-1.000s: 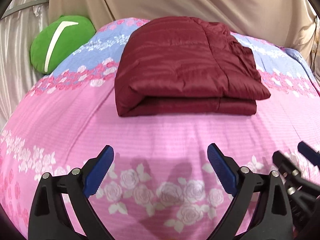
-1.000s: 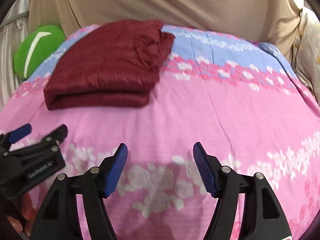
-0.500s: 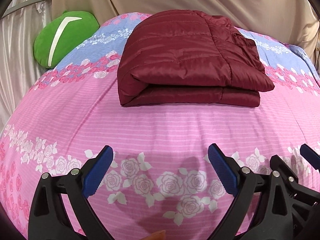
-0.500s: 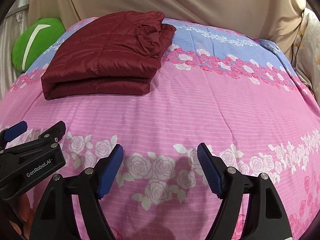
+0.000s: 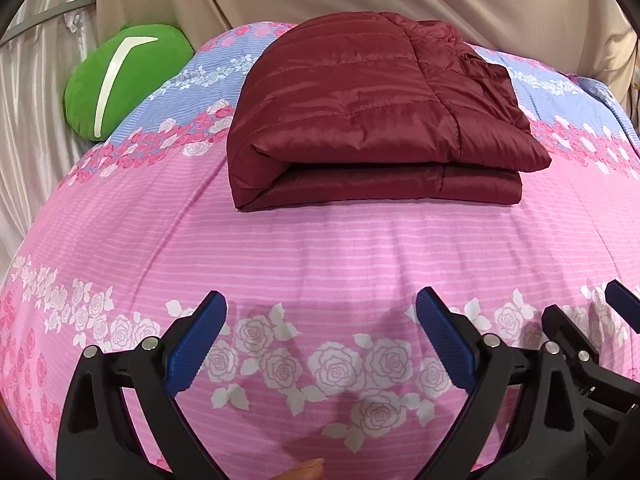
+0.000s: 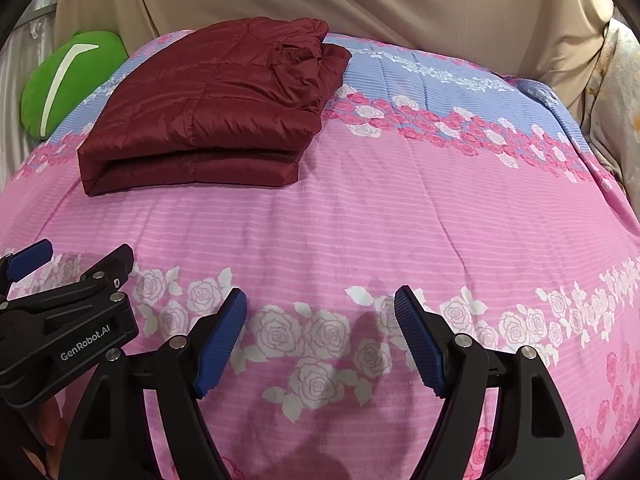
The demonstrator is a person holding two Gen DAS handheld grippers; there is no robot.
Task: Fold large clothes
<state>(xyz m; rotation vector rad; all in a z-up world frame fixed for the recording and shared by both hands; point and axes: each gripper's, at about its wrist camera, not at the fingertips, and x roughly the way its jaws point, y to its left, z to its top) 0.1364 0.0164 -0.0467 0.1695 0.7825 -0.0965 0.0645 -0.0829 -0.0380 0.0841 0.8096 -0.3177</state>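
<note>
A dark red quilted jacket (image 5: 372,120) lies folded into a thick rectangle on the pink flowered bedspread (image 5: 320,248), toward the far side. In the right wrist view the same jacket (image 6: 212,112) sits at the upper left. My left gripper (image 5: 322,316) hovers over the near rose band, well short of the jacket, open with nothing between its blue pads. My right gripper (image 6: 320,308) hangs beside it to the right, also open and empty. Each gripper shows at the edge of the other's view.
A green cushion (image 5: 124,76) with a white stripe rests at the bed's far left corner. Beige cloth (image 6: 360,0) drapes behind the bed. Pale curtain (image 5: 28,92) hangs on the left. The bedspread's blue band (image 6: 440,76) runs along the far side.
Both views have tilted slightly, so the jacket sits a little lower and nearer in frame. The right gripper's pads stand a bit wider than a second ago. The jacket has not moved.
</note>
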